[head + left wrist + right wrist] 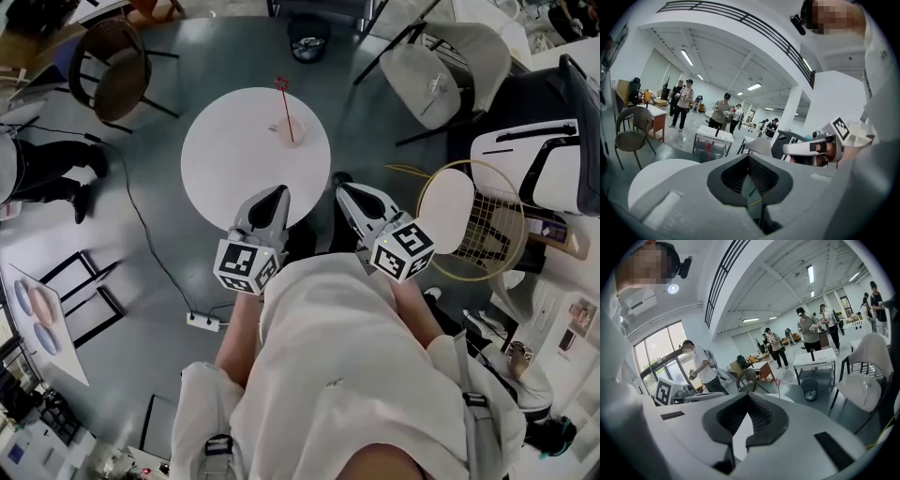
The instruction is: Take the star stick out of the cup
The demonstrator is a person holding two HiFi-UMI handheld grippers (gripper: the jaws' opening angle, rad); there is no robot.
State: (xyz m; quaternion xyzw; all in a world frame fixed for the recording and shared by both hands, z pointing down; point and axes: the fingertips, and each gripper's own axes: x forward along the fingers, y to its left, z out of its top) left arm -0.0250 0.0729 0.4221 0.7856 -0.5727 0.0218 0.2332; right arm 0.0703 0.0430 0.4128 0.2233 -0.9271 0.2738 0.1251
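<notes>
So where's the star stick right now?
In the head view the star stick stands in the cup on the far right part of the round white table, ahead of the left gripper and the right gripper.

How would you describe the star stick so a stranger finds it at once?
Find the round white table on the grey floor. Near its far edge stands a pale cup; the thin stick in it carries a red star on top.

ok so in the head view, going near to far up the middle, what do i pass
left hand-held gripper → round white table → cup holding the star stick → dark round thing on the floor
</notes>
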